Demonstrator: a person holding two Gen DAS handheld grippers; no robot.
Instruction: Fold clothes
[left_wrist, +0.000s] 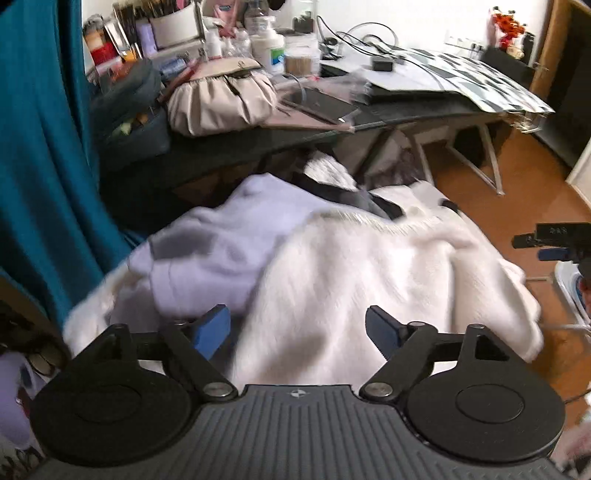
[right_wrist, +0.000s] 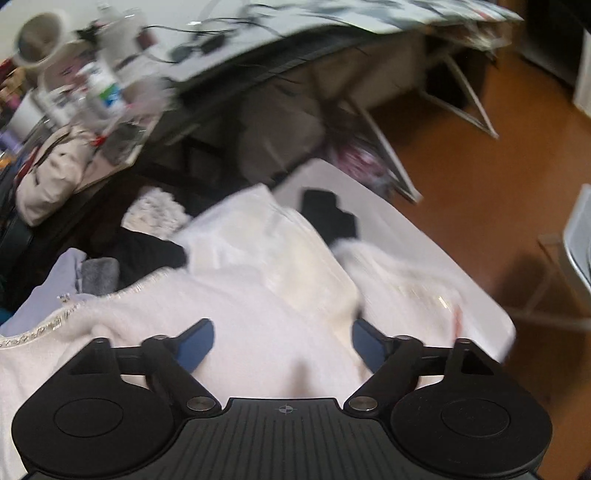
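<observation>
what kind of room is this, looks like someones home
Most likely a lived-in room at home, perhaps a bedroom or dressing corner. A cluttered desk holds bottles and a cream handbag, a teal curtain hangs beside it, and a pile of clothes lies in front.

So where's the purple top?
In the left wrist view the lilac top lies left of the fluffy white sweater, partly under it, beside the teal curtain.
</observation>
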